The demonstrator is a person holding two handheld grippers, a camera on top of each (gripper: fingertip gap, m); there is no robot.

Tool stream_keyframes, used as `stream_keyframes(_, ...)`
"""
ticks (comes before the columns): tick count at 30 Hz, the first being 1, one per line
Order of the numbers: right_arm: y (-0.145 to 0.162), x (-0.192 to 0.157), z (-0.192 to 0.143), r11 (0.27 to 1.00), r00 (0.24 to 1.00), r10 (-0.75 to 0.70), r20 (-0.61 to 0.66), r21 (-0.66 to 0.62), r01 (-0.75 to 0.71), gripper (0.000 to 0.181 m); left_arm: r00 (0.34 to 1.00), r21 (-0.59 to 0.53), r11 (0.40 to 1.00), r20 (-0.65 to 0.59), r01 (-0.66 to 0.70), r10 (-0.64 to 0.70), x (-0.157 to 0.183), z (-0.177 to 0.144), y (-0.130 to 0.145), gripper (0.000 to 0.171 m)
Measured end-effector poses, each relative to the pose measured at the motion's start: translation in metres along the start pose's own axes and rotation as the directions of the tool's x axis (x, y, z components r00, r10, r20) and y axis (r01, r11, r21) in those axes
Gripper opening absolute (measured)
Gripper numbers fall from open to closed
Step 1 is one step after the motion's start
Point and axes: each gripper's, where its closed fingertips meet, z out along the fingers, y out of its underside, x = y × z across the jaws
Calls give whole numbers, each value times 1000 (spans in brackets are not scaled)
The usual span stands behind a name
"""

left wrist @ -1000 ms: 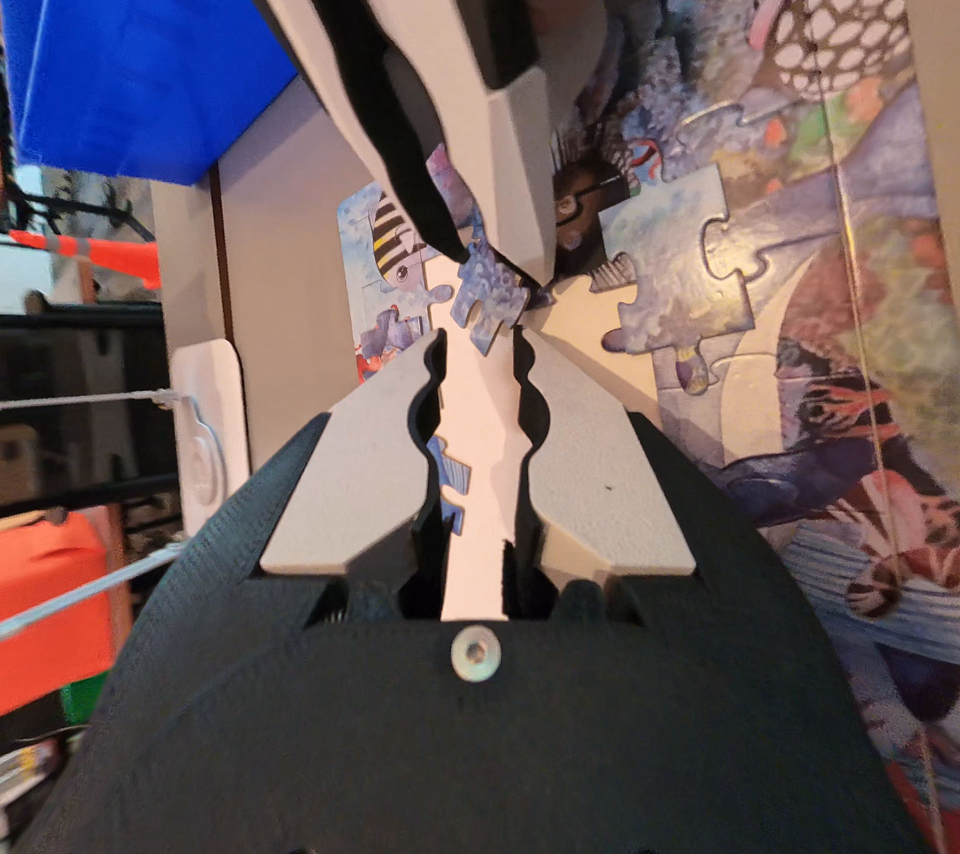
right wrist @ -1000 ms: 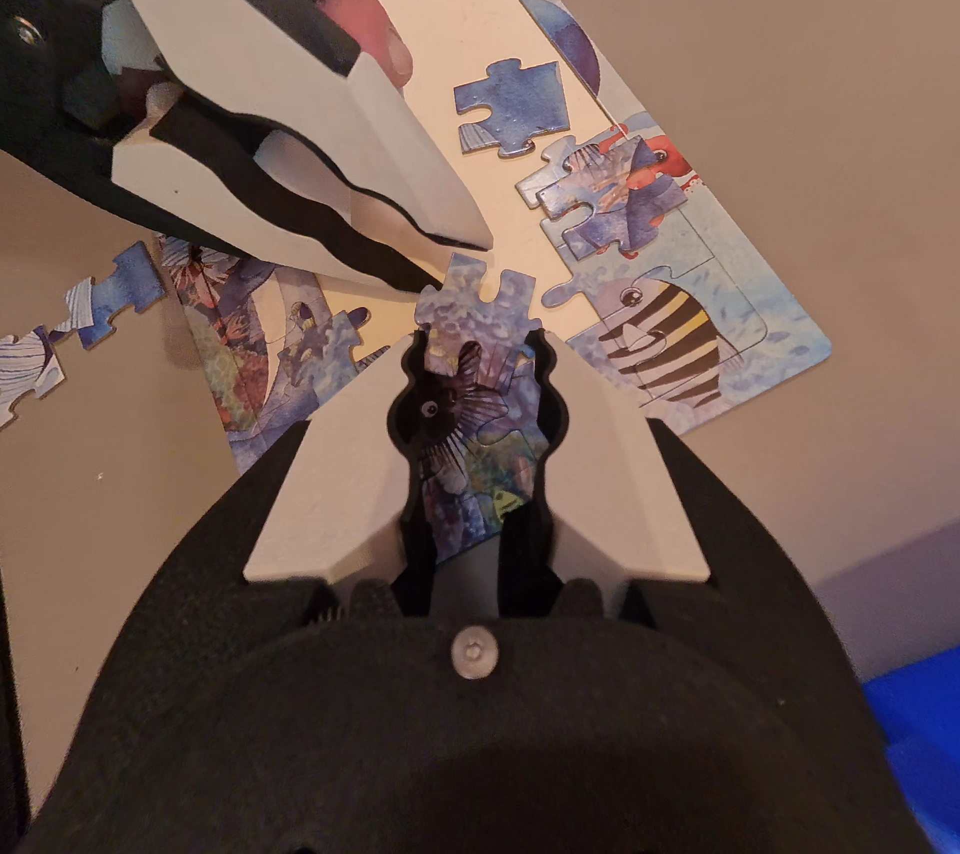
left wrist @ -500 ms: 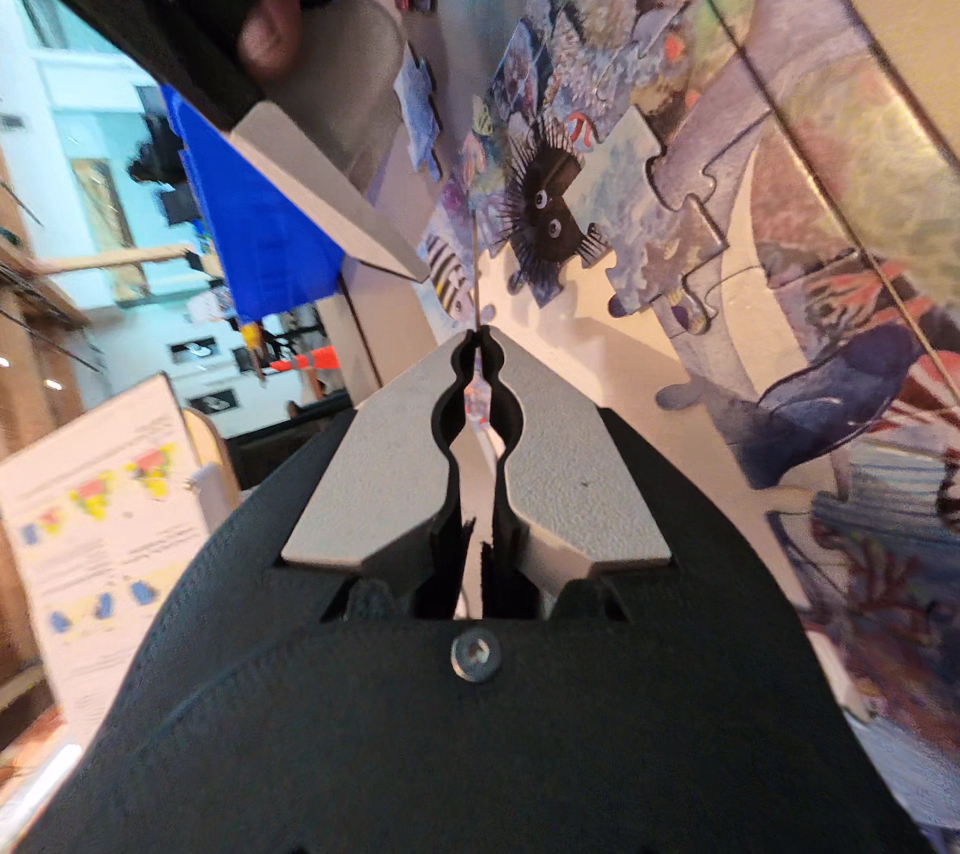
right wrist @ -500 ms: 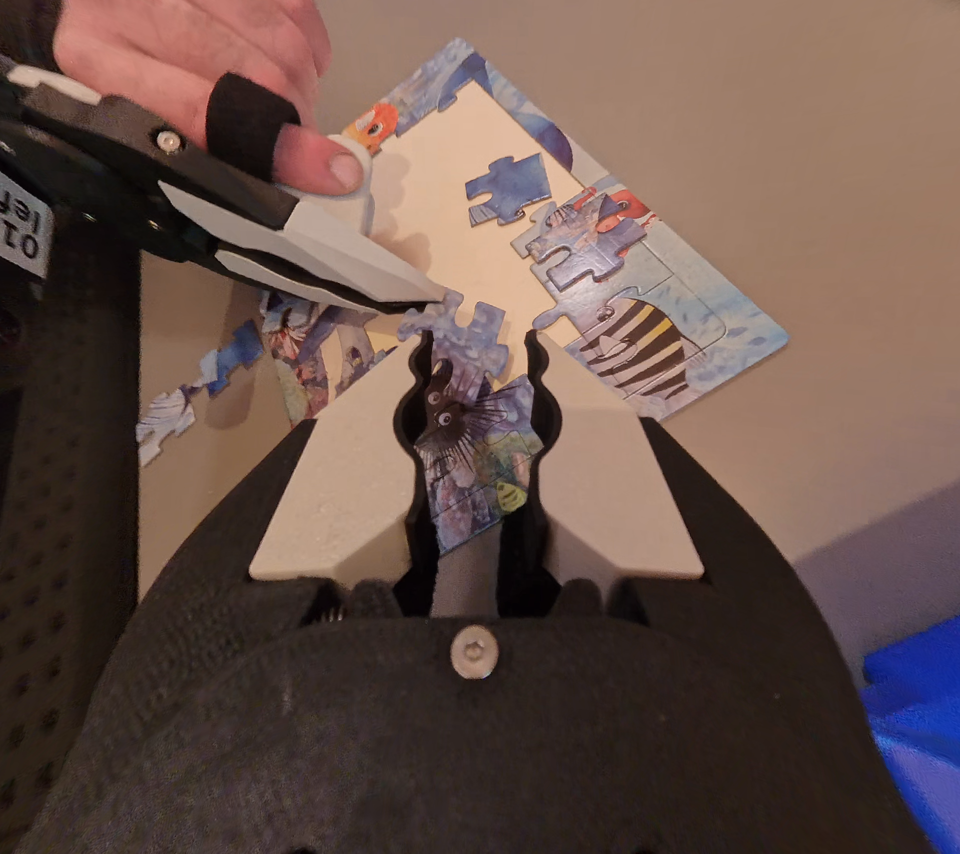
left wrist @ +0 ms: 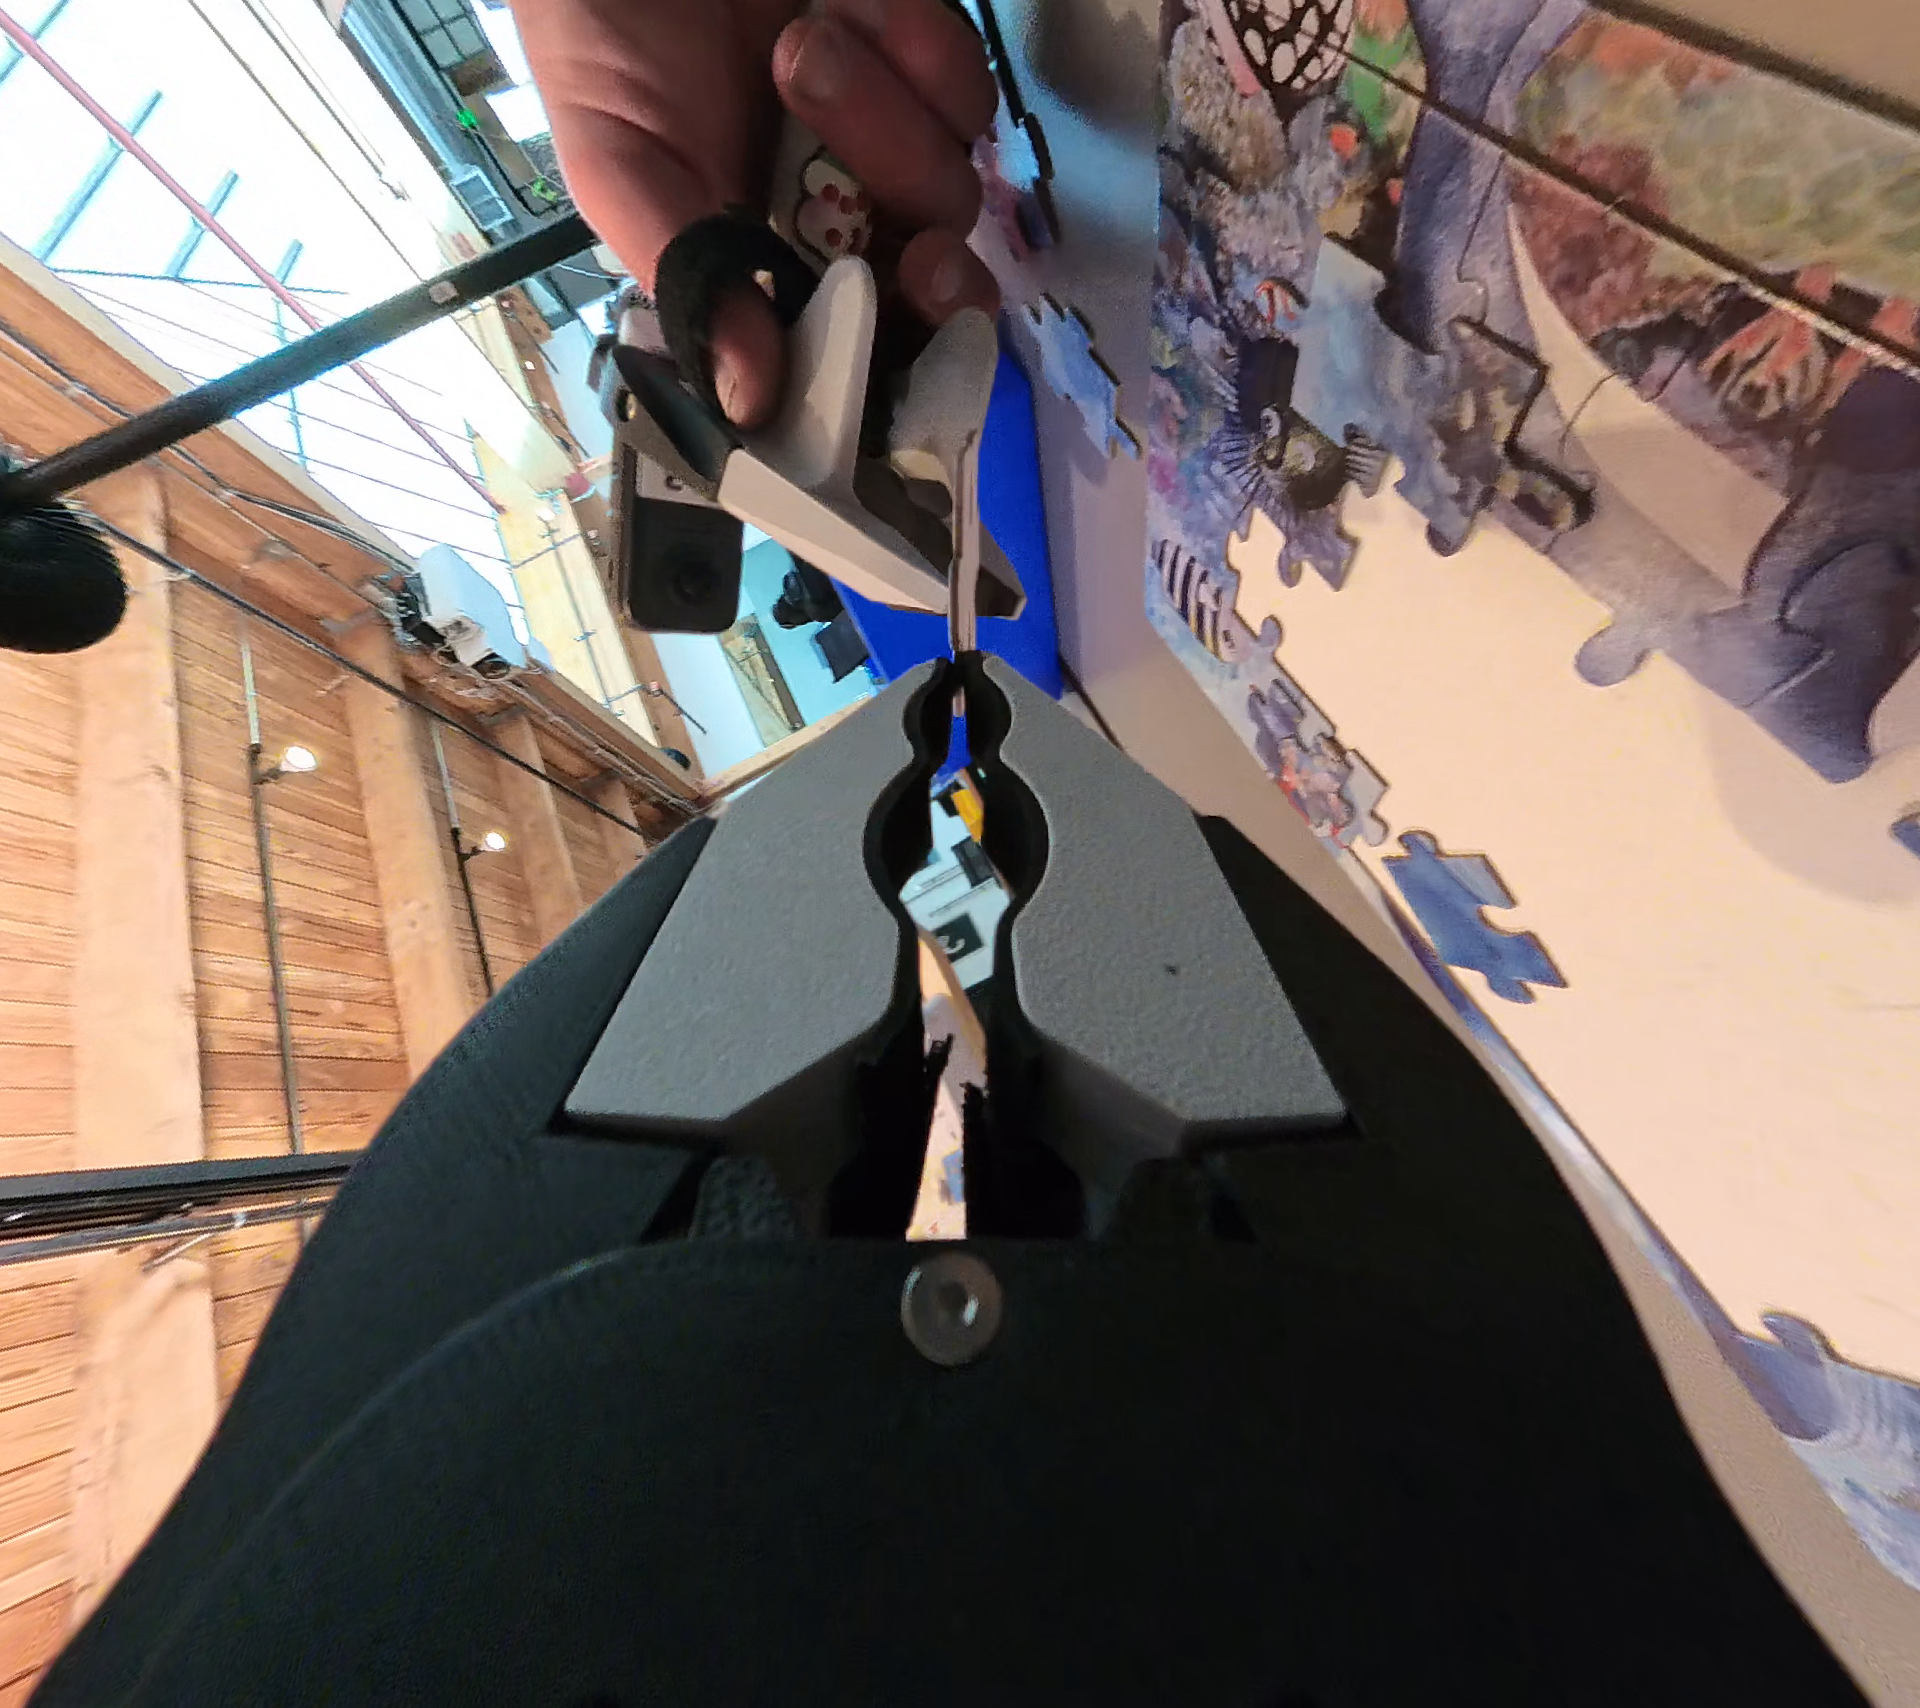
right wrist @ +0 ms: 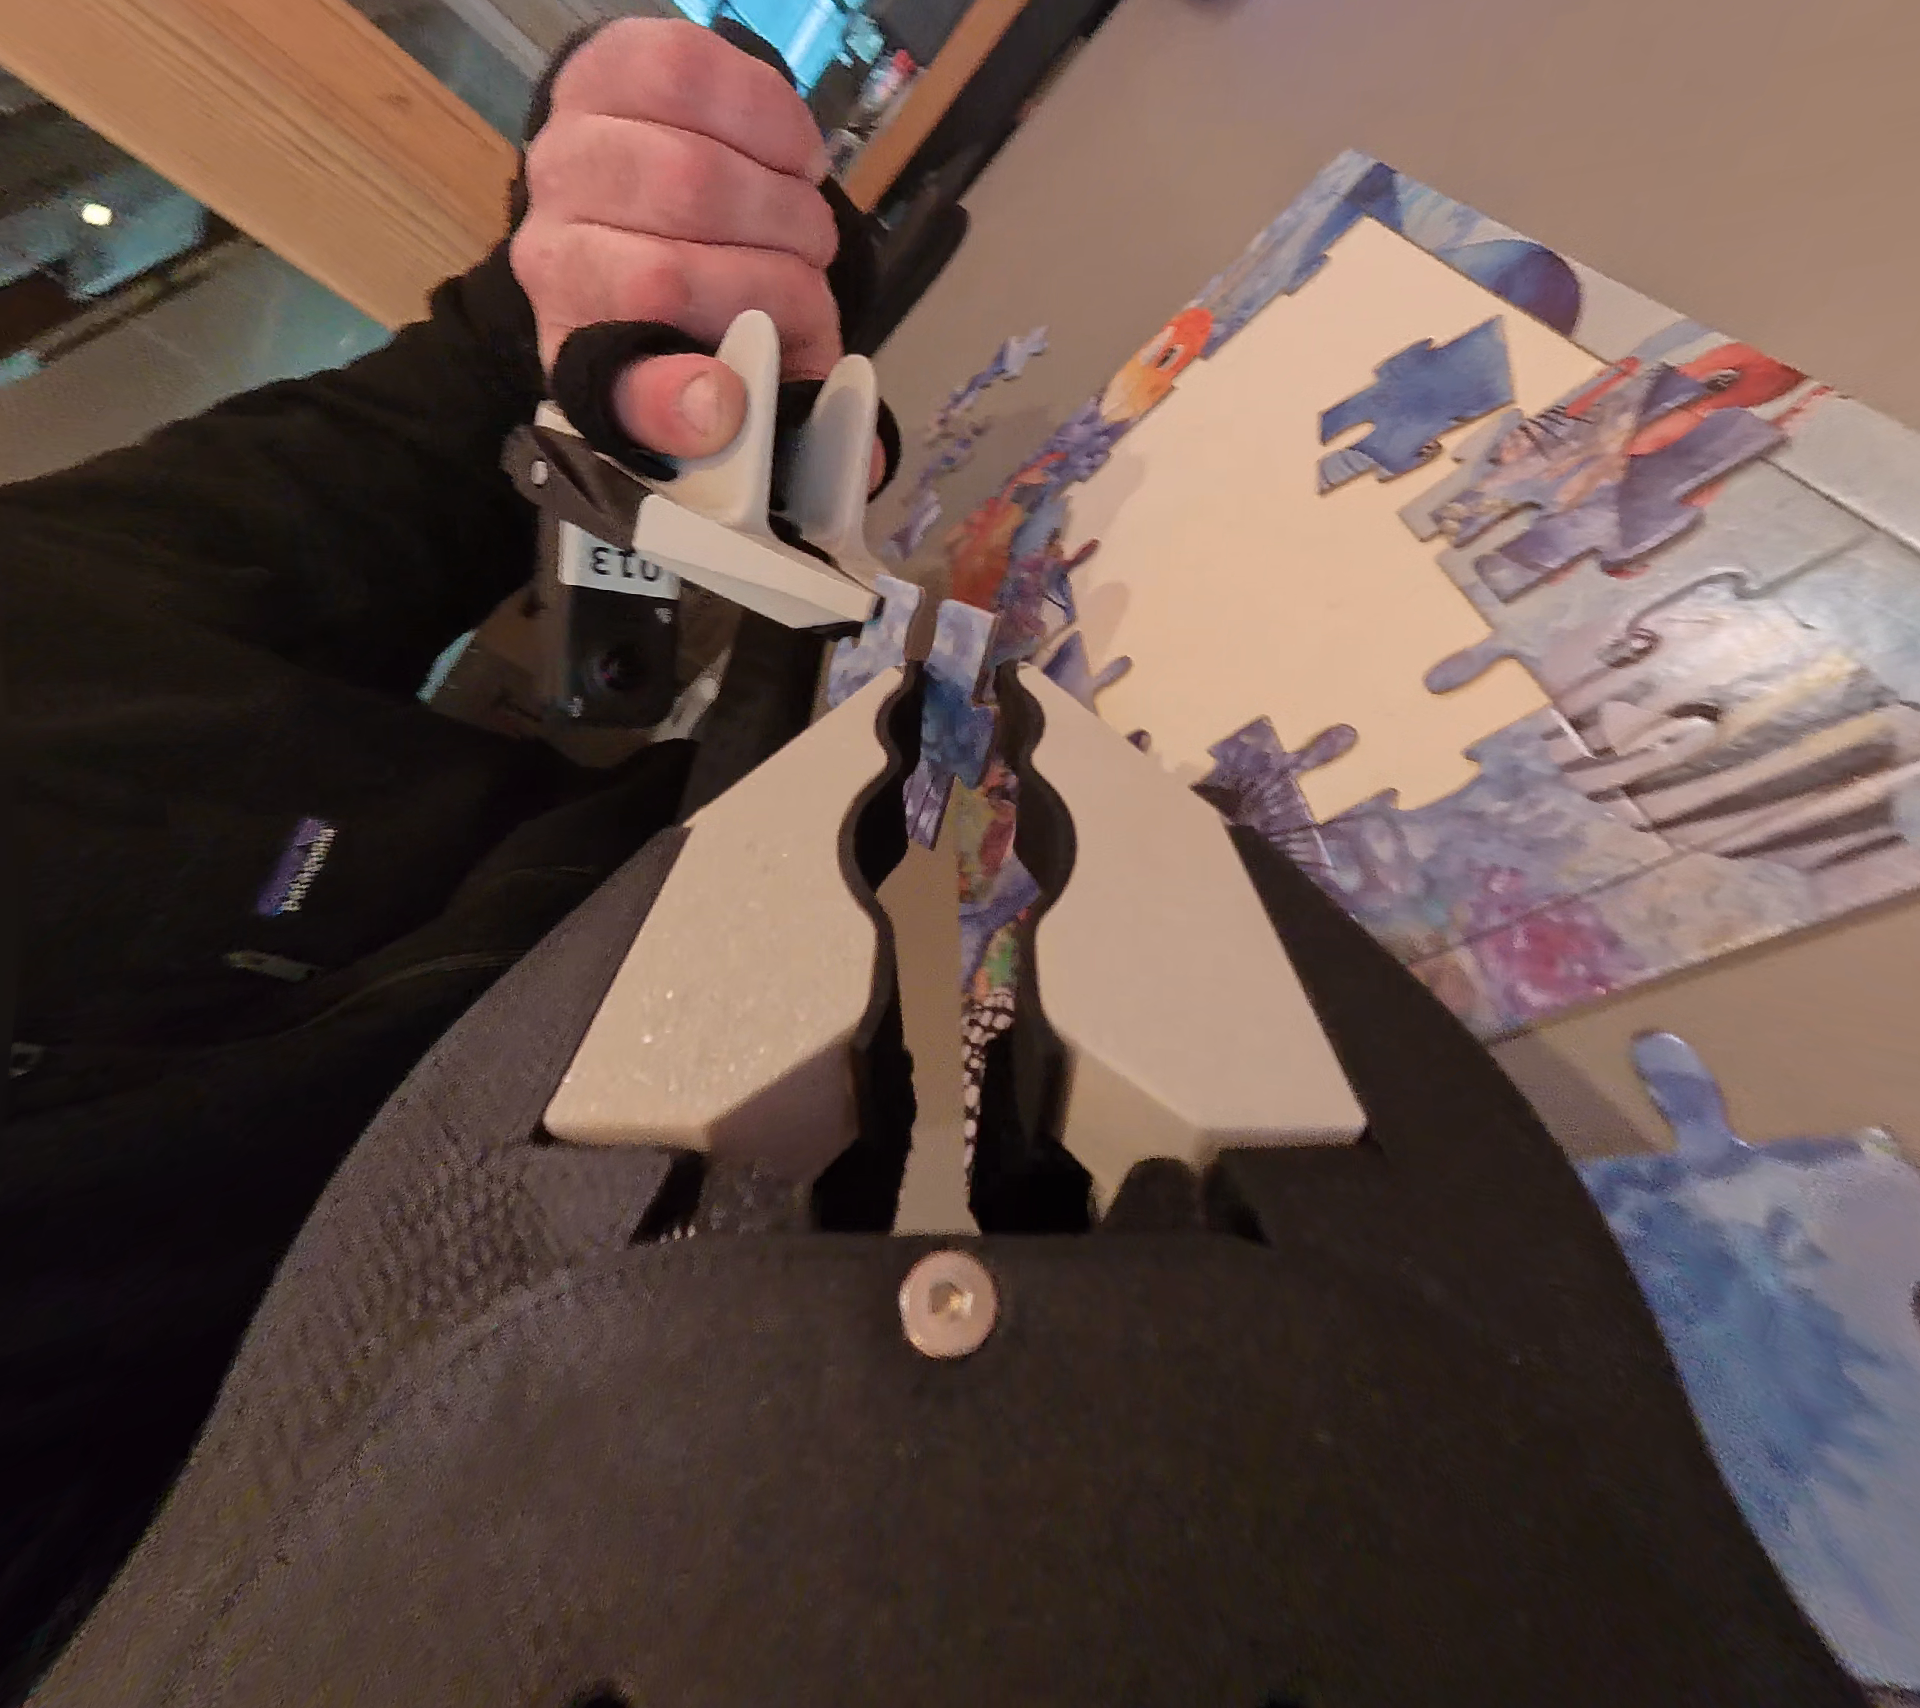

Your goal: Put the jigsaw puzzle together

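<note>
Above the half-built puzzle board (left wrist: pixel 1558 723), the left gripper (left wrist: pixel 961 671) pinches the puzzle piece (left wrist: pixel 964 557) edge-on between nearly closed tips, the right gripper (left wrist: pixel 966 598) clamping its far end, and from the right wrist view, both grippers grip that blue piece (right wrist: pixel 951 671) left of the board (right wrist: pixel 1299 598).

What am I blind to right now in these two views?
- Left wrist view: the held puzzle piece shows edge-on only; its picture is hidden.
- Right wrist view: the right tongs cover part of that piece and the puzzle board's near part.
- Right wrist view: a loose blue piece is blurred and cut by the right edge.
</note>
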Motion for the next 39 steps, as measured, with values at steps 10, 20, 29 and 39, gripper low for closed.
stream_keyframes(10, -24, -7, -10, 991, 998, -67, -14, 118, 68, 2, 995, -95, 991, 37, 94, -91, -3, 8, 29, 8)
stream_keyframes(20, -13, 52, -6, 998, 928, -48, -368, 22, 60, 0, 864, -203, 876, -174, 438, -472, 56, 25, 48, 17)
stream_keyframes(29, -6, 72, 1, 1000, 885, -8, -465, 5, 12, 0, 761, -158, 824, -320, 544, -564, 70, 32, 19, 18)
stream_keyframes(39, 5, 84, -1, 997, 833, -50, -551, -81, 6, 3, 712, -192, 819, -414, 541, -567, 86, 44, 11, 7)
